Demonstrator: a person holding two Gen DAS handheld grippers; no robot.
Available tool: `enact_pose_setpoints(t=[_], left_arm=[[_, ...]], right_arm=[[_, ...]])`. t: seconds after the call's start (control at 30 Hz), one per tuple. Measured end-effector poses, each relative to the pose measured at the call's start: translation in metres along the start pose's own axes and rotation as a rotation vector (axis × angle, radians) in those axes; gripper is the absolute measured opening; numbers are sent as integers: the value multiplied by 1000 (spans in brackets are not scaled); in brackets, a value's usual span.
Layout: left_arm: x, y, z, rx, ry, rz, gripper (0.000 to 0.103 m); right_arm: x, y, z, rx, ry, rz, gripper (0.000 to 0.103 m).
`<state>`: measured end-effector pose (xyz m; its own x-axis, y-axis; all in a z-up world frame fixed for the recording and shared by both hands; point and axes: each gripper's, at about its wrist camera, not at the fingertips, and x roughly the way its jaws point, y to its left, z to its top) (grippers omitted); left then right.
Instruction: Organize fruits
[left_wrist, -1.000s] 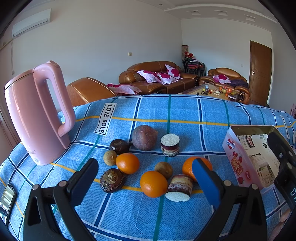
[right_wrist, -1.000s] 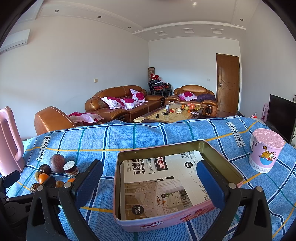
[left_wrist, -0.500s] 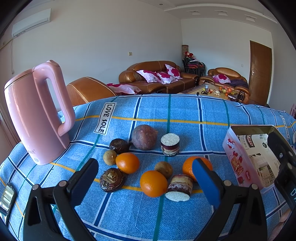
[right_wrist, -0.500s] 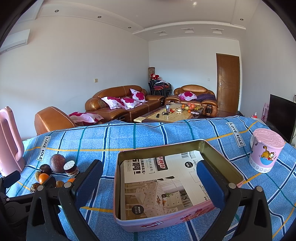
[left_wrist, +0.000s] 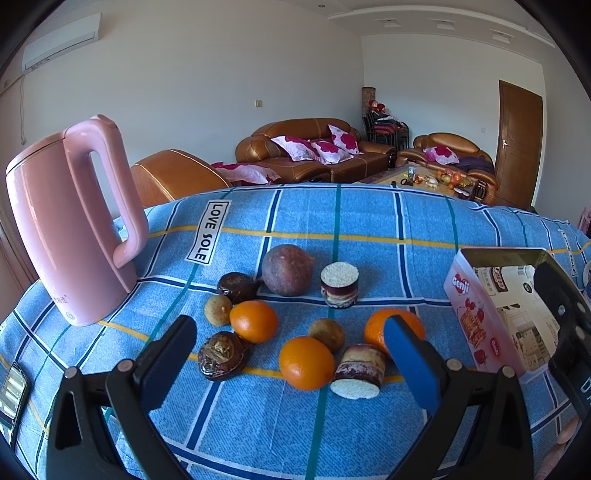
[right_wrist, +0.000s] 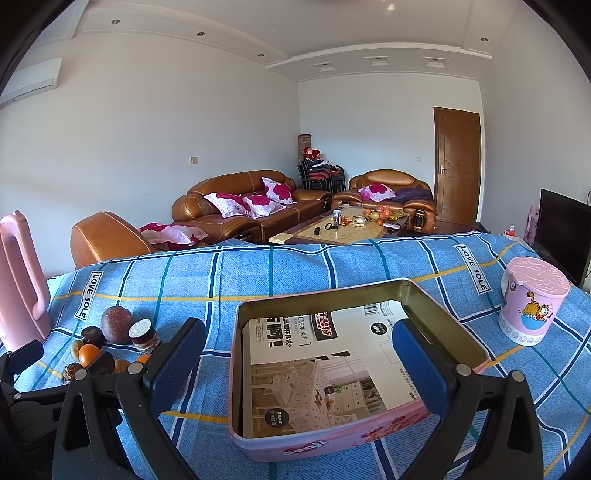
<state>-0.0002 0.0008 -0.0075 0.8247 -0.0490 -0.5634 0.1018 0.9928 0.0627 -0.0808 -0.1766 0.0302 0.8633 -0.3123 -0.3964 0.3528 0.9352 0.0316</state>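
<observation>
Beyond spread left gripper (left_wrist: 290, 354) oranges (left_wrist: 253, 320), right gripper (right_wrist: 299, 354) agape, cartoon mug (right_wrist: 532, 300) only rightward

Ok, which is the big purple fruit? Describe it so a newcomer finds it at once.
Start at the pink kettle on the blue checked cloth. Right of its handle lies a cluster of fruit; the purple fruit sits at the cluster's far edge. It is the largest piece, round and dull purple-brown, unlike the oranges.
</observation>
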Motion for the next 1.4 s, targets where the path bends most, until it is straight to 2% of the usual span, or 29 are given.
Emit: enact_pose_setpoints(t=[0.17, 0.27, 0.33, 0.4, 0.43, 0.5, 0.73, 0.83, 0.9, 1.03, 1.2, 1.4], left_arm=[[8, 9, 6, 74, 26, 58, 103], [12, 35, 12, 25, 48, 76, 103], [14, 56, 15, -25, 63, 70, 103], [15, 75, 16, -70, 82, 56, 103], [15, 83, 16, -89, 88, 50, 103], [15, 94, 15, -103, 99, 40, 103], [18, 102, 11, -33, 136, 74, 99], [26, 101, 10, -9, 190, -22, 97], [30, 93, 8, 36, 223, -47, 97], [34, 82, 4, 95, 249, -18, 97], [37, 97, 3, 40, 279, -60, 97], [43, 93, 2, 40, 293, -89, 97]], right_arm=[[-1, 2, 0, -7, 4, 30, 102], [-2, 6, -1, -26, 8, 65, 96], [-2, 12, -2, -56, 22, 99, 67], [1, 20, -4, -87, 57, 149, 50], [2, 23, -5, -93, 73, 179, 46], [3, 28, -6, -100, 92, 233, 46], [7, 48, -16, -121, 195, 432, 46], [11, 61, -22, -118, 275, 534, 46], [17, 72, -29, -139, 344, 587, 46], [28, 87, -36, -170, 420, 579, 46], [52, 105, -41, -189, 524, 597, 46], [60, 120, -37, -216, 519, 586, 46]])
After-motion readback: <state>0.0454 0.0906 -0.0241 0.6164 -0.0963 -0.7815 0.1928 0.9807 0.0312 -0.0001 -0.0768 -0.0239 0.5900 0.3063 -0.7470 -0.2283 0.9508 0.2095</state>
